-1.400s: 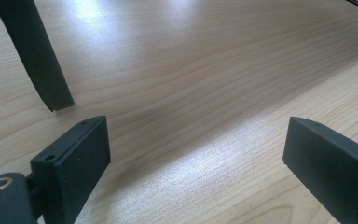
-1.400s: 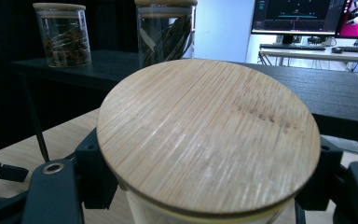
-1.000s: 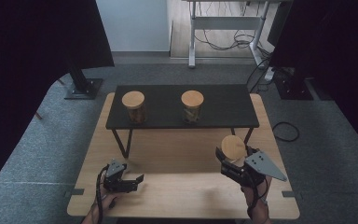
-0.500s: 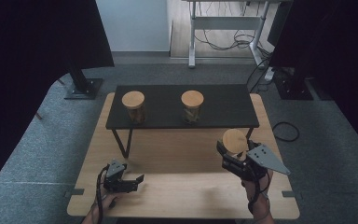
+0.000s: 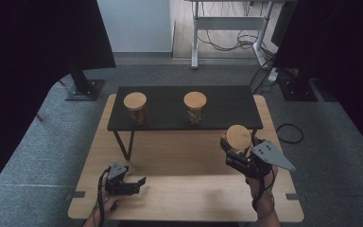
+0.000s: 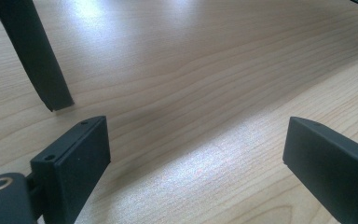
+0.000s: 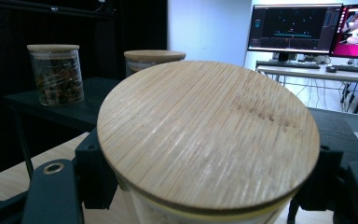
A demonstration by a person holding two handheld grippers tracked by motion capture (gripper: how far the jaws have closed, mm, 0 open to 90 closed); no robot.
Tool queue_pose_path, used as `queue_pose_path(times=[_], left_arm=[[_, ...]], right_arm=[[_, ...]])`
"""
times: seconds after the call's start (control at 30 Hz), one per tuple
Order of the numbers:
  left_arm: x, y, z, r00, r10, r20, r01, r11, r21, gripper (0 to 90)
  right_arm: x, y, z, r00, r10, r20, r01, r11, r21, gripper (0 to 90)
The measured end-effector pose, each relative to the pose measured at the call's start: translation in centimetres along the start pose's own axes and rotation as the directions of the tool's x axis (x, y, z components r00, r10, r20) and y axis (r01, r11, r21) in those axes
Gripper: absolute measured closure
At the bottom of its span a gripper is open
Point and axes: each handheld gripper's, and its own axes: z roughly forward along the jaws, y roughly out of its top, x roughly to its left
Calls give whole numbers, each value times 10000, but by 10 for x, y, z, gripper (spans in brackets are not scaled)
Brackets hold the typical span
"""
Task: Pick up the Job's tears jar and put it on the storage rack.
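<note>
High view shows the right gripper (image 5: pixel 234 150) pinching a jar (image 5: pixel 238 139) with a bamboo lid, held above the right part of the tabletop (image 5: pixel 184 151), just before the black shelf (image 5: pixel 227 101). The jar can slip if the grip on the glass is weak, or it can hit the front edge of the shelf. 2 other jars (image 5: pixel 136 108) (image 5: pixel 194 107) stand on the shelf (both closed). The left gripper (image 5: pixel 127 182) rests spread near the front left corner, holding nothing.
</note>
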Motion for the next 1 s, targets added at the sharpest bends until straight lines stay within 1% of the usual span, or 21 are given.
queue_pose_path(times=[0.27,0.57,1.0], left_arm=[[0,0,0,10000,0,0,0,10000,6,68],[0,0,0,10000,9,11,-9,10000,29,68],[0,0,0,10000,-30,6,30,10000,8,68]], right_arm=[[0,5,4,10000,-34,-25,34,10000,-82,248],[-3,9,9,9999,-111,47,112,9999,-113,248],[-11,14,19,9998,-148,112,149,9997,-167,248]])
